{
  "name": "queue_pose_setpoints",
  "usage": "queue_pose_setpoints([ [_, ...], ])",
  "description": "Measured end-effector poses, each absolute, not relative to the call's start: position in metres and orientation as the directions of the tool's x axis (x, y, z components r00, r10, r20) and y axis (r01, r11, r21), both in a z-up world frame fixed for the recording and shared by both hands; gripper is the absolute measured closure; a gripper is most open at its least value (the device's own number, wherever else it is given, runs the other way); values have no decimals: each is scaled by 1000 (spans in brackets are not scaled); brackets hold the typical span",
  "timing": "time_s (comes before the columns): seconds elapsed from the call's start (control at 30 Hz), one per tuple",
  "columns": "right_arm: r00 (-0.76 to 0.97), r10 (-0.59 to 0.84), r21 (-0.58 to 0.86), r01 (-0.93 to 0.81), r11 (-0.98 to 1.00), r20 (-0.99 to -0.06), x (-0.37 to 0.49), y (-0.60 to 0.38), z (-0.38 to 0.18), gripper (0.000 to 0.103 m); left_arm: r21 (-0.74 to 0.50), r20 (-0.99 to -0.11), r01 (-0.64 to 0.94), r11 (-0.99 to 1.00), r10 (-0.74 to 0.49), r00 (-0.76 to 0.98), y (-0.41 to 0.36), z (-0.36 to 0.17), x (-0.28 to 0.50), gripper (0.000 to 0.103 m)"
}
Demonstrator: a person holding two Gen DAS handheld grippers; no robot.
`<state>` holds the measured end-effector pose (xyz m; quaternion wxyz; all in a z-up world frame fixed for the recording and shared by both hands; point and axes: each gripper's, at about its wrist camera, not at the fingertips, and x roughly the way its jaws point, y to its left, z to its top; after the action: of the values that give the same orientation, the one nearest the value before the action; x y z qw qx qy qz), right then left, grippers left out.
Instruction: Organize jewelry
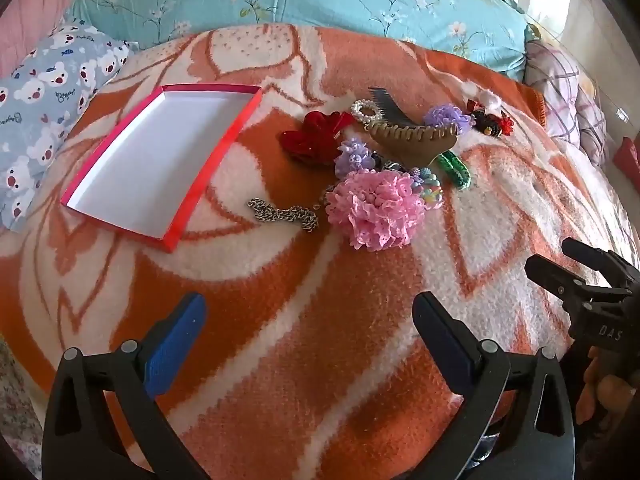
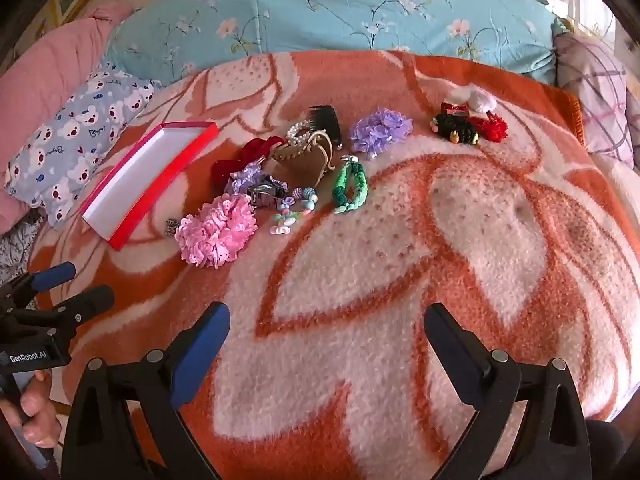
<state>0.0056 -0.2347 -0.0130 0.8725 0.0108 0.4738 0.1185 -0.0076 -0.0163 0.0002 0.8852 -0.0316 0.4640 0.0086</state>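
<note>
Currently both grippers hover over the near part of the orange-and-white blanket [image 1: 304, 360], nothing held. Left gripper [image 1: 308, 344]: fingers spread wide, blue pads facing in. Right gripper [image 2: 326, 350]: same, fingers spread wide.

Red box [image 1: 160, 164], white inside, lies toward the blanket's left edge, tilted diagonally, with nothing in it. Jewelry pile sits just right of it, around the blanket's middle toward the far edge:
- metal chain [image 1: 284, 214] nearest the box, close to its near-right side
- pink frilly scrunchie [image 1: 376, 208] at the near end of the pile
- red fabric flower [image 1: 312, 138], tan claw clip [image 1: 412, 138], pearl bracelet [image 1: 362, 110], dark comb [image 1: 386, 106] behind
- green braided bracelet [image 2: 350, 188] on the pile's right side
- purple scrunchie [image 2: 380, 128] further back
- small dark and red hair pieces [image 2: 468, 124] apart, near the far right corner

Teal floral bedding [image 2: 340, 12] lies beyond the far edge.
</note>
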Motion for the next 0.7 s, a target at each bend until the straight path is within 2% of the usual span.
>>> queue_pose_setpoints([
  [0.7,551,204,104,-208,973,-809,1,-230,-1,4,-39,-819,-48,998,-4,574,-19,4,-10,0],
])
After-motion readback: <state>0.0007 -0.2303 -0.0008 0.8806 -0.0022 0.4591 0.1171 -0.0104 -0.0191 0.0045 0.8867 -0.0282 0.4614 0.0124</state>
